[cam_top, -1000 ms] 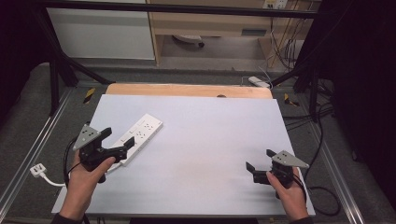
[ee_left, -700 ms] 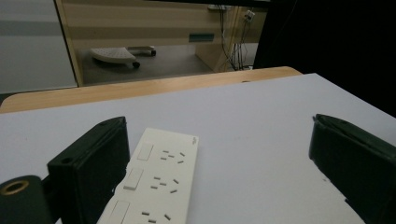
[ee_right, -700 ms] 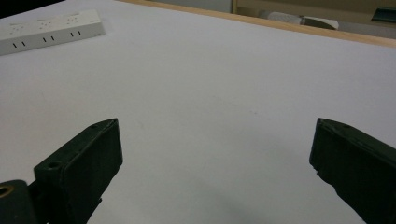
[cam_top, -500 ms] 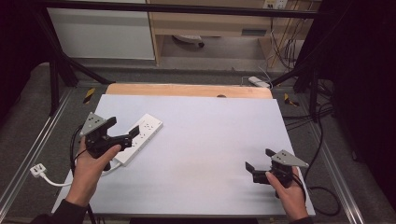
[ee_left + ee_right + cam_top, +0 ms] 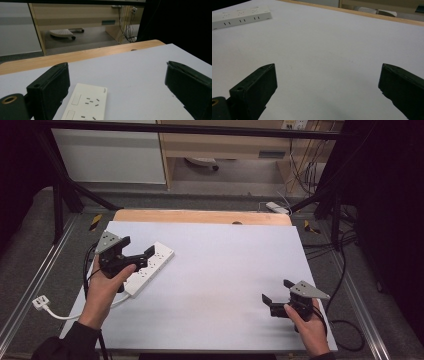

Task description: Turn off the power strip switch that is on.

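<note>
**A:** Where does the power strip [image 5: 150, 269] lie?

**B:** On the white table top [image 5: 220, 285], toward nine o'clock from its middle. It is a long white bar lying flat, running from about seven o'clock up to one o'clock, with its far end pointing at the wooden strip [image 5: 202, 216] along the back edge. A white cord [image 5: 75, 312] leaves its near end and runs off the table's left edge to a plug [image 5: 41, 303] lying on the grey floor.

**A:** And how does it sit against the fingers?

**B:** The left gripper [image 5: 141, 256] is over the strip's near half, held in the person's left hand [image 5: 102, 287]. In the left gripper view the strip's socket face [image 5: 86, 106] comes up from six o'clock between the two black jaws, closer to the left-hand one. The jaws stand wide apart and neither pad presses on it; I cannot tell whether the left-hand jaw brushes its edge.

**A:** The other side?

**B:** The right gripper [image 5: 277, 292] is down at about four o'clock on the table, well apart from the strip, in the right hand [image 5: 307, 325]. Its jaws are spread wide too, with only bare table between them. From its own view the strip [image 5: 240, 17] lies far off at eleven o'clock.

**A:** Any containers?

**B:** I can make out none on the table.
</note>
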